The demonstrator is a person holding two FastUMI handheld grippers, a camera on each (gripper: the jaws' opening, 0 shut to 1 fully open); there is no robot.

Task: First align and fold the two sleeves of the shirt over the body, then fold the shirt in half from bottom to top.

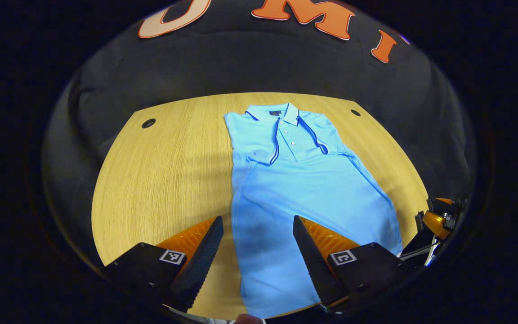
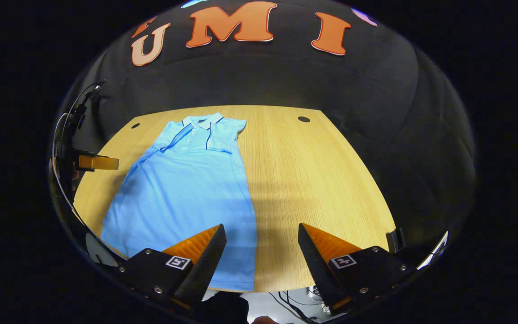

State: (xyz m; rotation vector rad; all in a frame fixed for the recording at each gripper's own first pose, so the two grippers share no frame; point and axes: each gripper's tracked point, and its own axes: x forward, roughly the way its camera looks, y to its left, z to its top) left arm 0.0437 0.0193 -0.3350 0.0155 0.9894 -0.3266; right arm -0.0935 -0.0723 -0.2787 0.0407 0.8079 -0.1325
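Shirt [image 1: 304, 189] is a soft knit cloth, matt, fine pique-like texture, mostly smooth with a few shallow creases; darker piping trim along placket and collar, small glossy-looking buttons [image 1: 288, 133]. Table [image 2: 313, 180] is light wood or wood-look laminate, straight fine grain, smooth satin finish, low sheen, with two round dark grommet holes [image 2: 304, 119]. Booth wall [image 2: 259, 76] is matt cloth, slightly wrinkled. Left gripper [image 1: 259, 252] and right gripper [image 2: 261, 258] bodies look hard matt plastic; finger inner faces ribbed, serrated edges.

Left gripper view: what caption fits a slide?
Open left gripper above blue shirt, sleeves folded in, on wooden table.
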